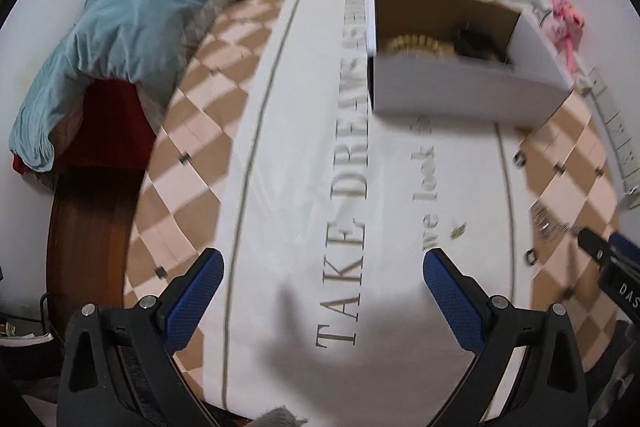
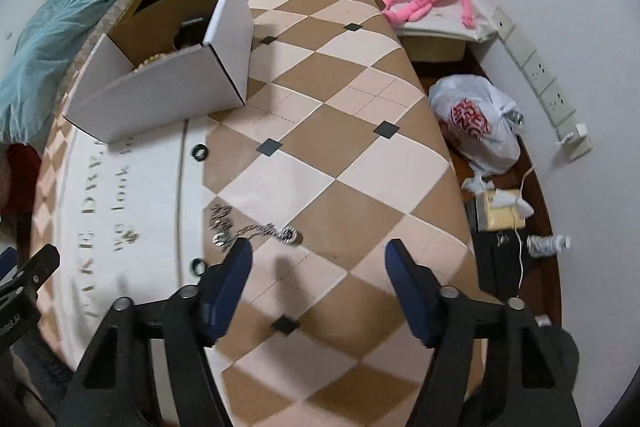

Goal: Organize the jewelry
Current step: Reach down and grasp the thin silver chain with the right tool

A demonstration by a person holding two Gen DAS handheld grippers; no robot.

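Right wrist: silver chain (image 2: 256, 229) sharp | left wrist: blurred at edge

silver chain (image 2: 256, 229): tangled silver links with a round ring end, lying flat on the checkered cloth of the bench, toward its near edge.
black rings (image 2: 200, 151): two small dark rings on the cloth, one near the box, one (image 2: 197, 264) nearer the near edge.
small gold piece (image 2: 131, 235): on the white lettered strip.
box (image 2: 160, 95): open white cardboard, toward the far edge; gold beads (image 1: 416, 43) and a dark item (image 1: 472, 39) inside.
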